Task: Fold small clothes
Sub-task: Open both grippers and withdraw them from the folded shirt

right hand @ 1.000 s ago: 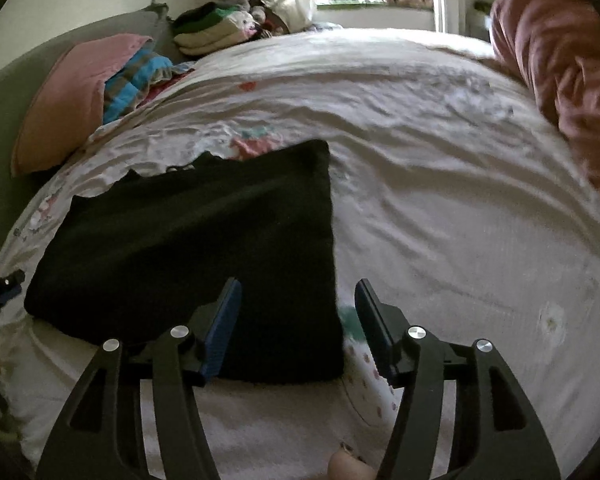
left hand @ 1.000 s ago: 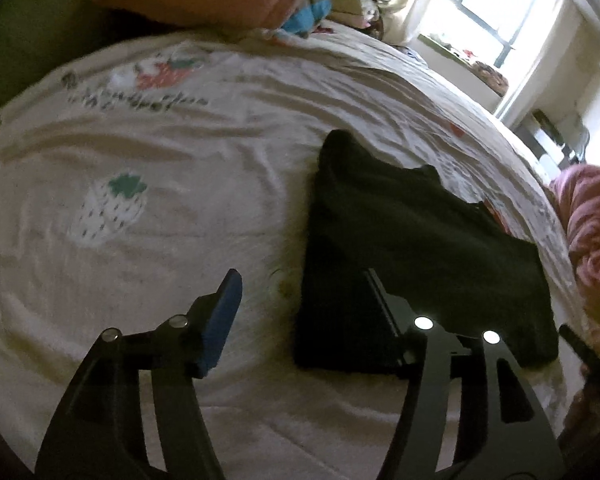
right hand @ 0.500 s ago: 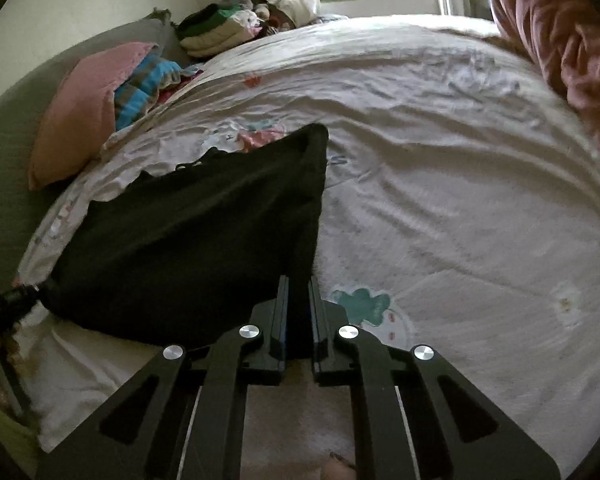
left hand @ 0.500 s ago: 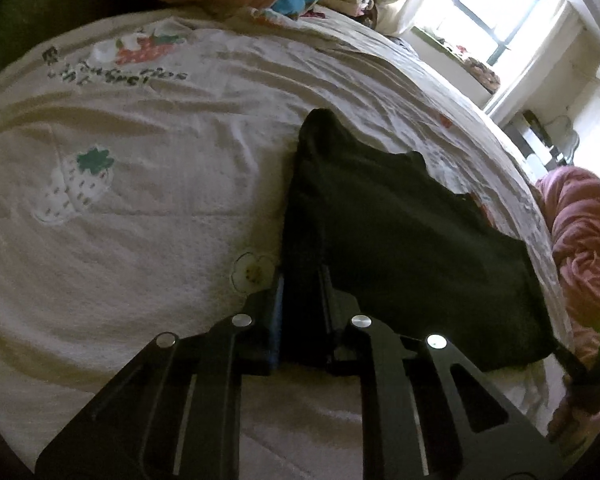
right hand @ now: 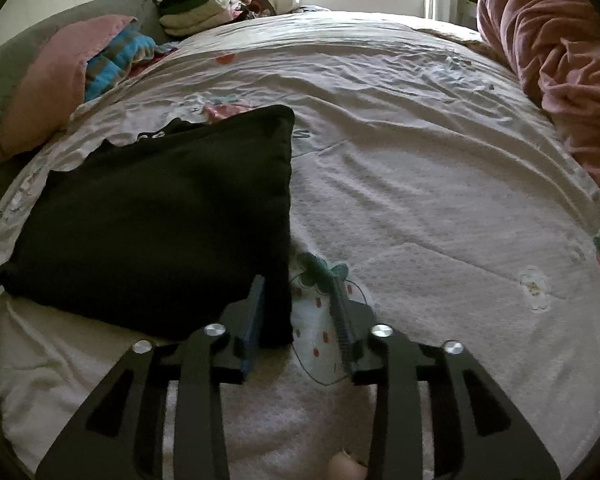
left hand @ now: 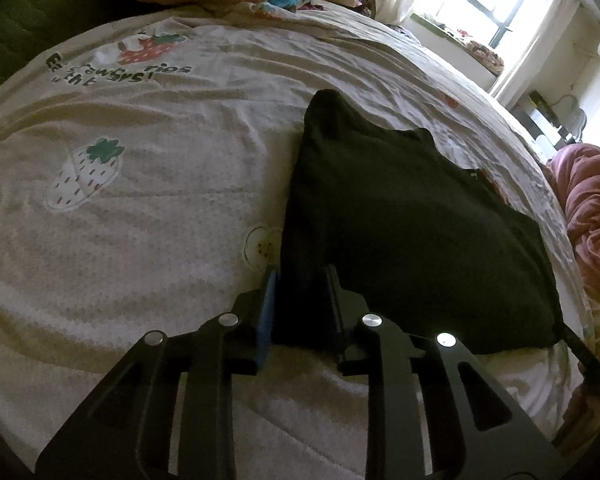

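Left gripper [left hand: 300, 300] is set apart around the near left corner of the shirt [left hand: 400, 220] on the bed [left hand: 140, 240]; right gripper [right hand: 298, 312] is likewise apart at the right corner. A single layer could be pinched, so the fold could be skewed
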